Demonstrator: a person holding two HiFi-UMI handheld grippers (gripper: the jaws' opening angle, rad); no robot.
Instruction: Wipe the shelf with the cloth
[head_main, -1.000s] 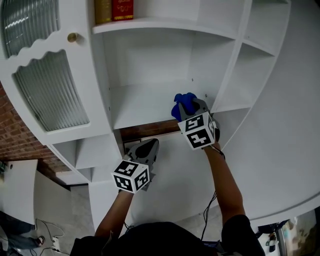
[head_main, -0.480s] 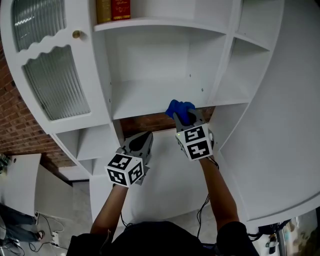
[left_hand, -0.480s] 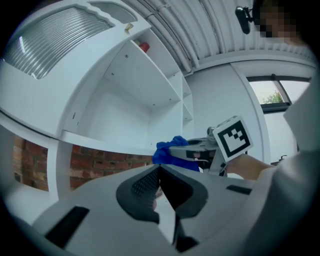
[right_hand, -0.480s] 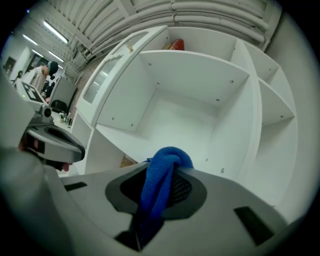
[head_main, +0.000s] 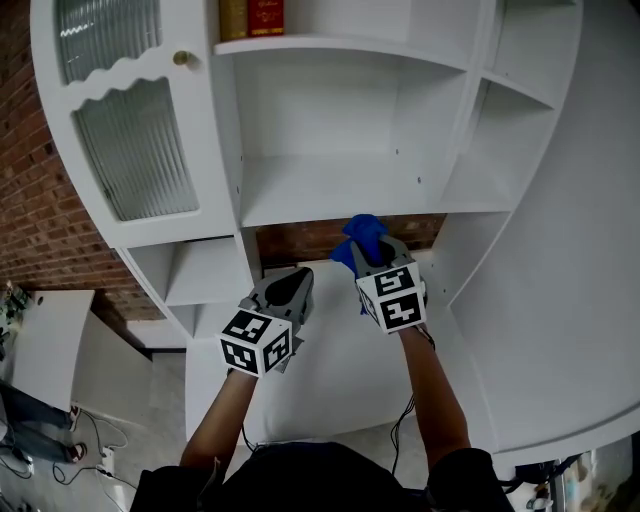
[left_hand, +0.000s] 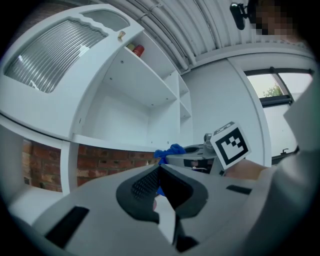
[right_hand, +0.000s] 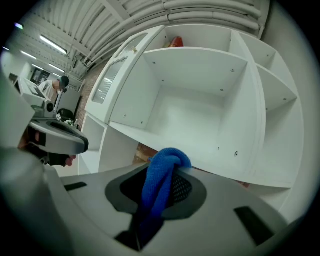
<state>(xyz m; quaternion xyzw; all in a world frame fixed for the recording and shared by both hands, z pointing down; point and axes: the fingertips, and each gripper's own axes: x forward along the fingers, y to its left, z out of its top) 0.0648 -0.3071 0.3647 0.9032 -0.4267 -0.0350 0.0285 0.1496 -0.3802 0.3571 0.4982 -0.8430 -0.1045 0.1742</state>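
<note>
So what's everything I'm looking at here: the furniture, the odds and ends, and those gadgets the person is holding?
white wooden shelf unit: one, white, fills the view ahead
upright hardback books: two, one gold and one red, on the top shelf
ribbed glass cabinet door: one, white frame, left of the open shelves
round brass knob: one, on that door's frame
red brick wall: far left, also showing in the gap under the shelf
blue fabric cloth: one, blue, bunched just below the shelf's front edge
person's forearms: two, left and right, bottom of the head view
left claw: grey, closed on nothing, below the shelf
right claw: grey, clamped on the blue fabric cloth
</note>
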